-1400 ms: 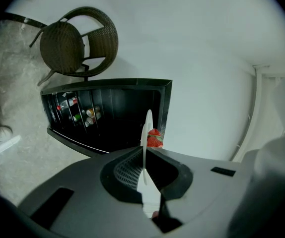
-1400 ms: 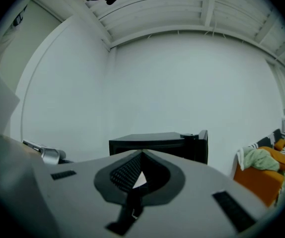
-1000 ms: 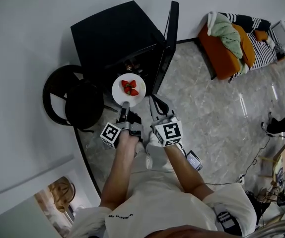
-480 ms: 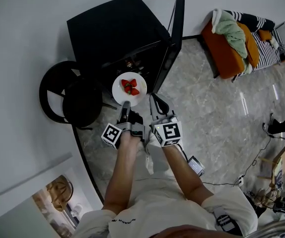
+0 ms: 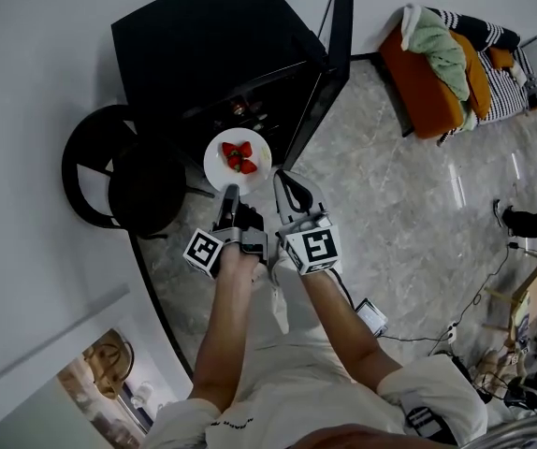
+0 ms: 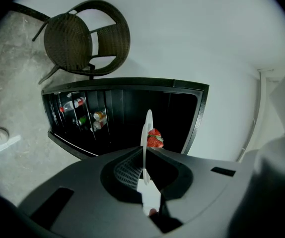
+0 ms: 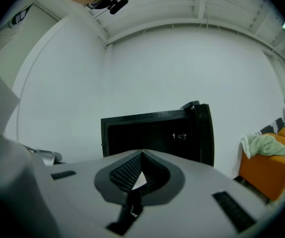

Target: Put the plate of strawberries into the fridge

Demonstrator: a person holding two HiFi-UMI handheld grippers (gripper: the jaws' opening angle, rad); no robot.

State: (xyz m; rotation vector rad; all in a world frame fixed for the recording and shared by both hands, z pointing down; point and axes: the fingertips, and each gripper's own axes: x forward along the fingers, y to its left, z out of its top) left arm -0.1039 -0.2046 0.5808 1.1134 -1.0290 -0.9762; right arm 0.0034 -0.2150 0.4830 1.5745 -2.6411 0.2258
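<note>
Head view: my left gripper (image 5: 230, 195) holds the plate (image 5: 222, 175) of strawberries (image 5: 239, 156) just before the open fridge (image 5: 203, 45); my right gripper (image 5: 281, 178) rides alongside; left gripper view: jaws pinch the plate's rim; right gripper view: jaws pressed together, empty.

marbled floor (image 5: 390, 213) (fridge (image 5: 203, 54), chair (image 5: 109, 176), sofa (image 5: 418, 82))
</note>
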